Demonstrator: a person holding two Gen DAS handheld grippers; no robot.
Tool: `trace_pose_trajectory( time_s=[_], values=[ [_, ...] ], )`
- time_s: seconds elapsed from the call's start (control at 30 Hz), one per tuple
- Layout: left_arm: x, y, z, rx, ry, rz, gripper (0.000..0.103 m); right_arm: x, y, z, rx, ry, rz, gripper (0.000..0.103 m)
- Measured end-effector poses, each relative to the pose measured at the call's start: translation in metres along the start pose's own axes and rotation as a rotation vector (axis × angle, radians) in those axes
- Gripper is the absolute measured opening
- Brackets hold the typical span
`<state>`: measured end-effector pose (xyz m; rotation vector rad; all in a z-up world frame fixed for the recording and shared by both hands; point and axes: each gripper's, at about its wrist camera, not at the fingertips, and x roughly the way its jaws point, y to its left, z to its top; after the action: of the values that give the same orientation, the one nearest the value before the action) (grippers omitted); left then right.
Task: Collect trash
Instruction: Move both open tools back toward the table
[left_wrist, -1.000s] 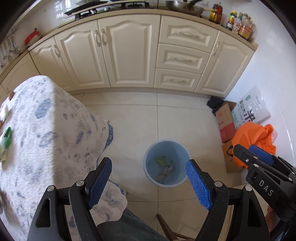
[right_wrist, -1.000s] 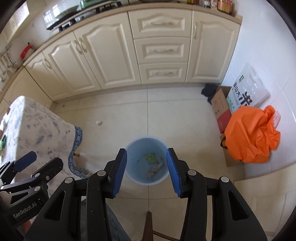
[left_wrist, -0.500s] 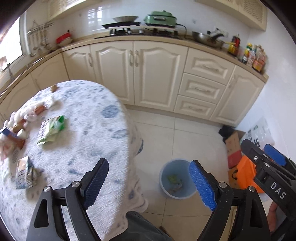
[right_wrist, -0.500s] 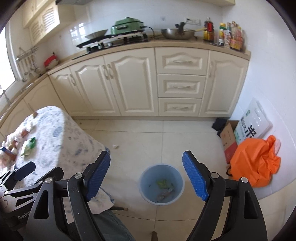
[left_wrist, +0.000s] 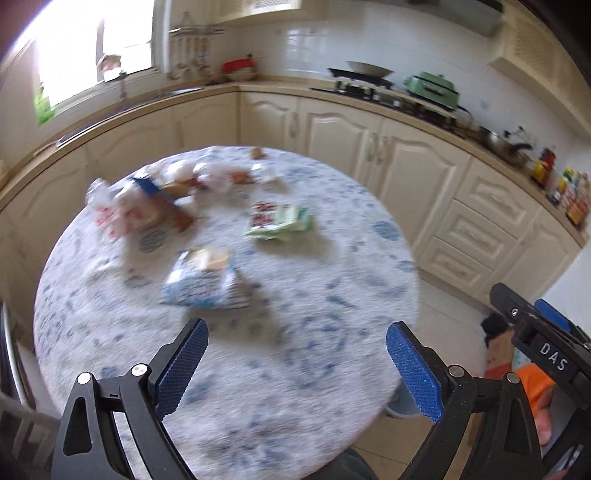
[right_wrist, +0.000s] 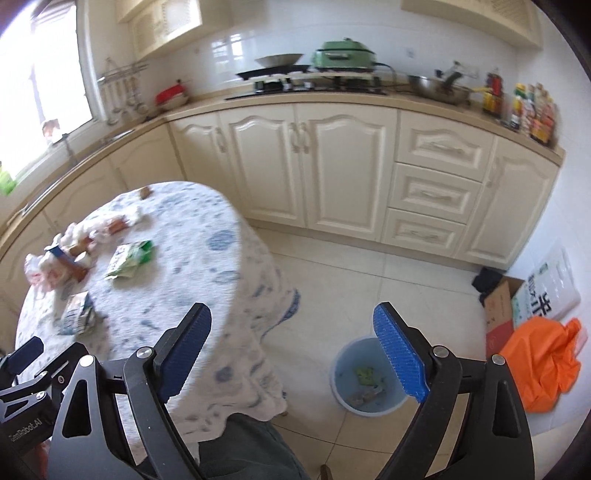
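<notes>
Round table (left_wrist: 332, 369): wrapper (left_wrist: 207, 284) beyond left fingers (left_wrist: 184, 365).

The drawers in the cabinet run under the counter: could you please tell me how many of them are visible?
3, stacked in one column right of the double doors: the top drawer, the middle drawer and the bottom drawer. None seems hidden.

Cream cupboards (right_wrist: 314, 166) along the wall. Green cooker (right_wrist: 345, 55) and flat pan (right_wrist: 279, 59) up on the counter, bottles (right_wrist: 528, 107) at its right end. Orange bag (right_wrist: 543, 365) on the floor beside a cardboard box (right_wrist: 498, 314).
</notes>
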<state>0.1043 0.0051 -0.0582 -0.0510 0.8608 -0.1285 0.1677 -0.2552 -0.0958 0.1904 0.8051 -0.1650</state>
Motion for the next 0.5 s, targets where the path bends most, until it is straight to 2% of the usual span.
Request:
trace_pose_trajectory(
  time_s=[0.3,0.5],
  values=[
    [-0.033,0.053,-0.013,-0.154,-0.011,0.111,0.095,0.008,0.077,-0.007,-0.151,0.031,0.134,0.091],
    [-0.038,0.076,-0.01,-0.231,-0.014,0.148,0.095,0.016,0.122,-0.012,-0.227,0.056,0.197,0.091]
  ],
)
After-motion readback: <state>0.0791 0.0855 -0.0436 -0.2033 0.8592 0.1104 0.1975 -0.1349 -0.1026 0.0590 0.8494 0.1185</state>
